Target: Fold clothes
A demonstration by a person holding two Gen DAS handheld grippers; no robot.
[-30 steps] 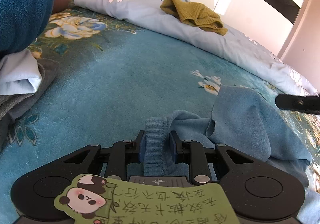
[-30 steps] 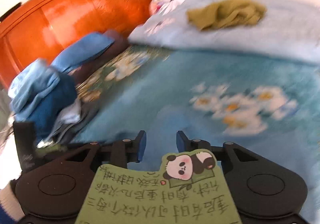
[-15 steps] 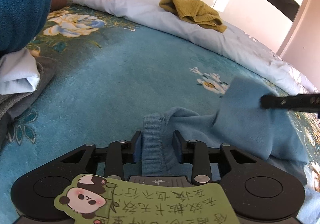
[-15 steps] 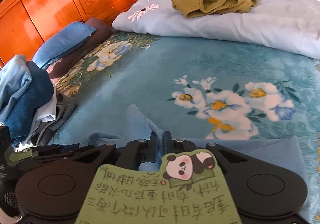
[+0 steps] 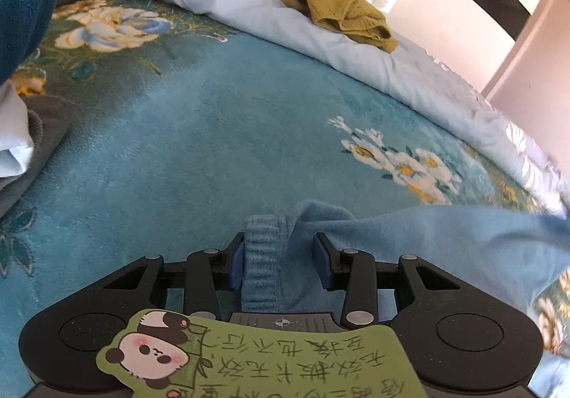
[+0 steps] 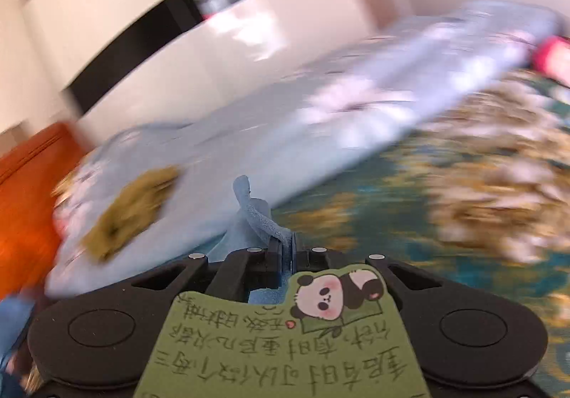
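A light blue fleece garment [image 5: 420, 237] lies on the teal floral blanket [image 5: 199, 134], stretched off to the right. Its ribbed waistband [image 5: 262, 255] sits between the fingers of my left gripper [image 5: 279, 264], whose jaws stand open around it. My right gripper [image 6: 285, 250] is shut on a fold of the same blue garment [image 6: 254, 209], which sticks up above the fingertips. The right wrist view is blurred by motion.
An olive knitted garment [image 5: 338, 11] lies on a pale blue floral duvet [image 5: 356, 52] at the back; it also shows in the right wrist view [image 6: 128, 213]. A pile of clothes [image 5: 21, 42] is at the left. An orange headboard [image 6: 21, 205] stands behind.
My left gripper's jaws have opened around the waistband. My right gripper closed on the blue garment and has swung away fast, pulling the cloth out to the right.
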